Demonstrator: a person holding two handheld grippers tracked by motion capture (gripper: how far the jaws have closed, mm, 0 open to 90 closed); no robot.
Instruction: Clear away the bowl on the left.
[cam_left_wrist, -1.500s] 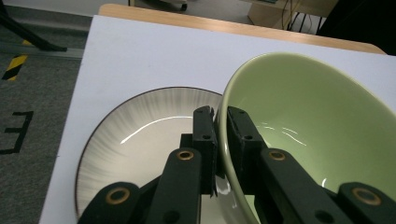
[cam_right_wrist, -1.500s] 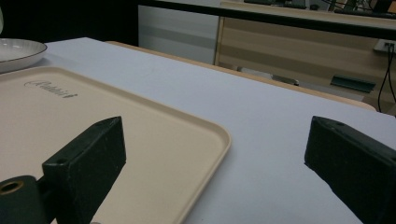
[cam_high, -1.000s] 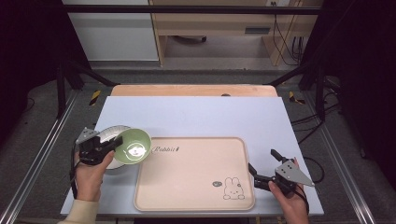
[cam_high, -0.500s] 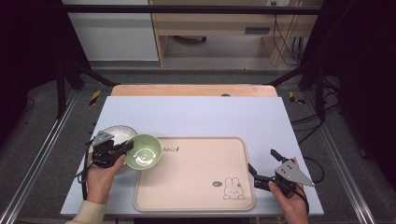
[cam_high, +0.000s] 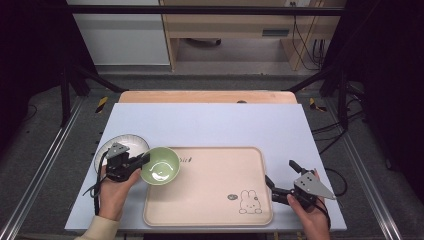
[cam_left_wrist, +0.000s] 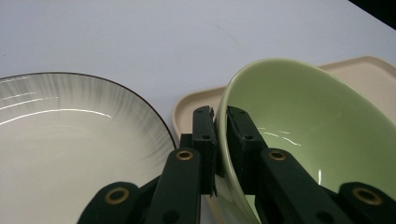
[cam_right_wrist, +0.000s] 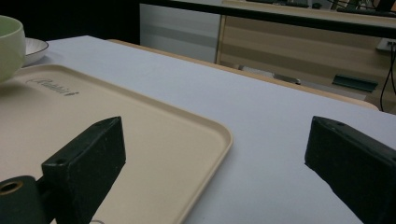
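A green bowl (cam_high: 160, 165) was held by its rim in the left gripper (cam_high: 131, 165), the jaws pinched on the wall, one inside and one outside, over the near-left corner of the beige tray (cam_high: 210, 220). The bowl was tilted, and whether its base touched the tray could not be made out from above. With so narrow a bite on glazed ware, a slip was judged possible, and the bowl could have dropped onto the tray's raised edge or knocked against the white plate (cam_high: 131, 143) just beside it. The bowl was seen to be pale green, glossy and empty. The right gripper (cam_high: 283, 179) was kept at the tray's right edge, jaws spread wide around nothing.
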